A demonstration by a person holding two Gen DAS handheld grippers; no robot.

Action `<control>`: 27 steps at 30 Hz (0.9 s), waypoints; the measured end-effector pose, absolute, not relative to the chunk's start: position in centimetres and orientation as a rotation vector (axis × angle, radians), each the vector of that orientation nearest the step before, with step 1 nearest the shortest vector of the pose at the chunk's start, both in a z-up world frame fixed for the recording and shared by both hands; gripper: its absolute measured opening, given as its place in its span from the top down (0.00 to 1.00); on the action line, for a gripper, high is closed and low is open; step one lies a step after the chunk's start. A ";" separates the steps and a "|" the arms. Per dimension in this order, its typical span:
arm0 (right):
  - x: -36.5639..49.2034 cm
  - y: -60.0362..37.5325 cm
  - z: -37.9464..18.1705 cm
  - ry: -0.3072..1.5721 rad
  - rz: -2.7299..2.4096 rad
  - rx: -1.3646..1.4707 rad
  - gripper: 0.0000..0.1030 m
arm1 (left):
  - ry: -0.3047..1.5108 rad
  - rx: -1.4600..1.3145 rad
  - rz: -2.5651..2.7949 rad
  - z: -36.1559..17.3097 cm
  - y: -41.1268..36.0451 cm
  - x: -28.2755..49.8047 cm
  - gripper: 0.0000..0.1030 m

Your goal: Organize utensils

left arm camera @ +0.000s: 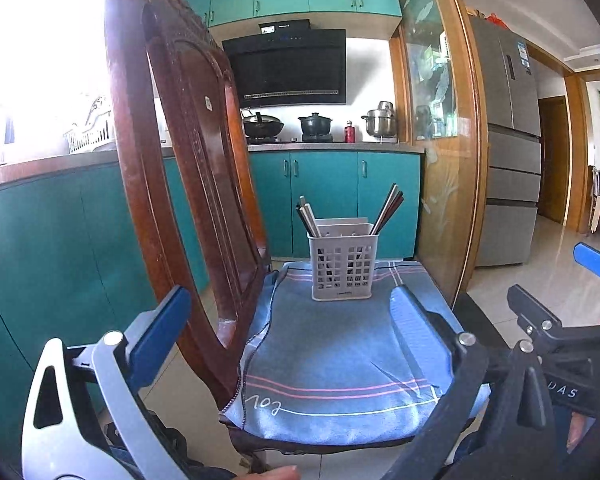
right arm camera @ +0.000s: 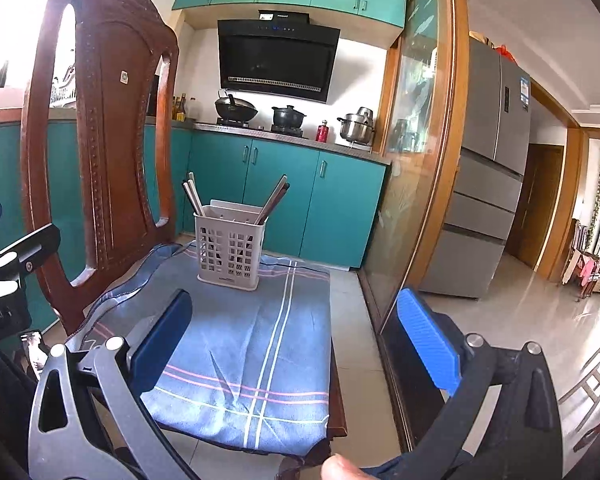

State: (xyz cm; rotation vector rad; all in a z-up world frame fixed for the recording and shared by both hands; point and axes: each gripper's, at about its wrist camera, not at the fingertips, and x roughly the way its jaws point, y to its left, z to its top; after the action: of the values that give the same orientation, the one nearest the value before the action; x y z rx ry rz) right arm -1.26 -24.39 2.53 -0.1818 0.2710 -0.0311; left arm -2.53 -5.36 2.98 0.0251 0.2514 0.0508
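A grey slotted utensil holder [left arm camera: 342,265] [right arm camera: 229,247] stands upright at the far end of a blue cloth [left arm camera: 340,364] [right arm camera: 240,356] spread over a chair seat. Two bunches of chopsticks lean out of it: pale ones [left arm camera: 309,218] [right arm camera: 193,197] at its left corner, dark ones [left arm camera: 388,208] [right arm camera: 275,198] at its right. My left gripper [left arm camera: 290,304] is open, well short of the holder, with nothing between its blue pads. My right gripper [right arm camera: 294,308] is open too, empty, also back from the holder. The right gripper's tip [left arm camera: 596,260] shows at the edge of the left wrist view.
The dark wooden chair back [left arm camera: 180,152] [right arm camera: 108,140] rises close on the left. A glass sliding door [left arm camera: 440,140] [right arm camera: 416,152] in a wood frame stands on the right. Teal cabinets [left arm camera: 332,200] with pots on a stove are behind. Tiled floor [right arm camera: 500,316] lies to the right.
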 end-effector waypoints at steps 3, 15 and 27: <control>-1.4 -24.1 2.5 0.266 -0.030 -0.186 0.03 | 0.254 0.027 0.044 3.0 -5.4 -2.7 0.03; -1.6 -25.0 2.3 0.277 -0.033 -0.140 0.03 | 0.267 0.025 0.029 2.9 -5.4 -2.5 0.03; -1.7 -24.9 2.0 0.294 -0.030 -0.147 0.03 | 0.280 0.030 0.013 2.6 -5.9 -2.5 0.03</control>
State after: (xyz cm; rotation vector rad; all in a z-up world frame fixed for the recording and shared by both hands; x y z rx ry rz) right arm -1.67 -24.88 2.02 -0.1474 0.2938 -0.0304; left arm -2.51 -5.88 2.61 0.0300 0.2796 0.0130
